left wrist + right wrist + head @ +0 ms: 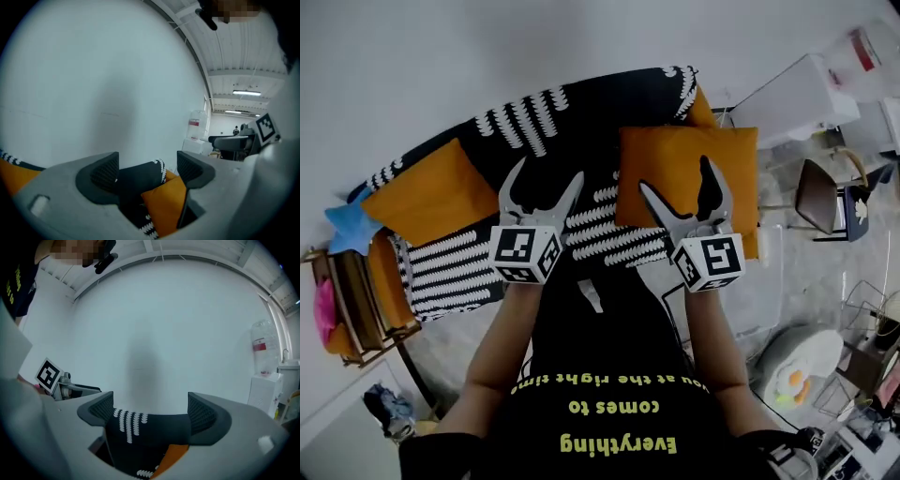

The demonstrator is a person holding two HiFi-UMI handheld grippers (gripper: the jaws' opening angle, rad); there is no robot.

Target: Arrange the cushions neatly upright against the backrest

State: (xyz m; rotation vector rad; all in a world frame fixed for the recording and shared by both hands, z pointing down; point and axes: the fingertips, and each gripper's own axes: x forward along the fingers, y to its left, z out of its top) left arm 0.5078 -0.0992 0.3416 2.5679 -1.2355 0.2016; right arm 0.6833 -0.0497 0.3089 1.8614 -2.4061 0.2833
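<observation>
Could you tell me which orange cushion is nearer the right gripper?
The right-end orange cushion: the right gripper overlaps it in the head view; the left-end orange cushion sits far off.

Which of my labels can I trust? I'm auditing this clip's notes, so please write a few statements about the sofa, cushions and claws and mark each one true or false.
1. The left claw and the right claw are both open and empty. True.
2. The sofa cover is plain red. False: it is black with white patterns.
3. A blue star pillow sits by the sofa's left end in the head view. True.
4. The right orange cushion lies on the floor. False: it is on the sofa.
</observation>
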